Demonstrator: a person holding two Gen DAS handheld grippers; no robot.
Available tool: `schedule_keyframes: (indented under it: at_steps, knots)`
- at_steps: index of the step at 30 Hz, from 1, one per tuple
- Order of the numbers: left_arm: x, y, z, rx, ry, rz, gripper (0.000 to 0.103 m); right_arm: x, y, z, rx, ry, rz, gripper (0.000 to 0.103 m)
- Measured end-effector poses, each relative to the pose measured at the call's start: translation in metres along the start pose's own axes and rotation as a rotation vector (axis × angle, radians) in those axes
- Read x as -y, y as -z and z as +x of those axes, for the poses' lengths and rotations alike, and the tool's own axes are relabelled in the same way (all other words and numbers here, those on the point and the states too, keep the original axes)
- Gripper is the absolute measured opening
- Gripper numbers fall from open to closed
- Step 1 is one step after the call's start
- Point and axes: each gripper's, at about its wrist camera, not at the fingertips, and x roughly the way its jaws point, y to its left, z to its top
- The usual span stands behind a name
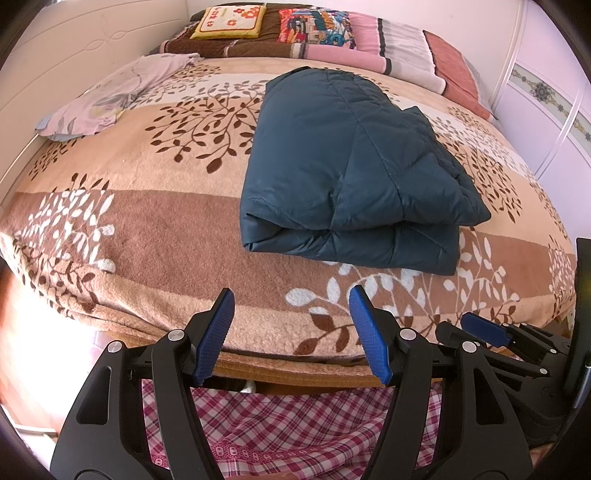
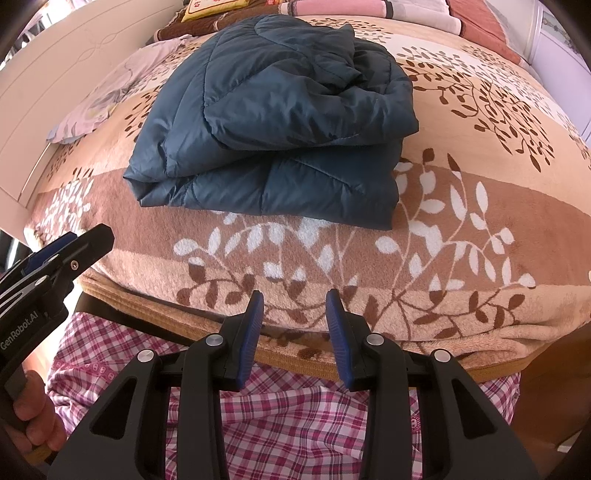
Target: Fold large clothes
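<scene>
A dark teal quilted jacket (image 1: 347, 166) lies folded into a thick bundle on the bed, also seen in the right wrist view as the jacket (image 2: 273, 122). My left gripper (image 1: 291, 299) hangs open over the bed's near edge, short of the jacket, nothing between its blue pads. My right gripper (image 2: 294, 301) is open too, narrower, also at the near edge with nothing held. The right gripper (image 1: 484, 328) shows low at right in the left wrist view; the left gripper (image 2: 62, 251) shows at left in the right wrist view, held by a hand (image 2: 33, 424).
A beige and brown leaf-patterned blanket (image 1: 147, 221) covers the bed. A lilac floral pillowcase (image 1: 110, 96) lies at far left, cushions and folded bedding (image 1: 314, 33) at the head. White headboard left, wardrobe (image 1: 546, 103) right. Pink plaid clothing (image 1: 277, 424) of the person is below.
</scene>
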Motion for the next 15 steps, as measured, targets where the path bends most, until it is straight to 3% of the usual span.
schedule_keyframes:
  at_steps: [15]
  knots:
    - [-0.0027,0.0029,0.0044,-0.009,-0.01,0.0,0.064,-0.0003,0.0003,0.0005,-0.001,0.0,-0.006,0.036]
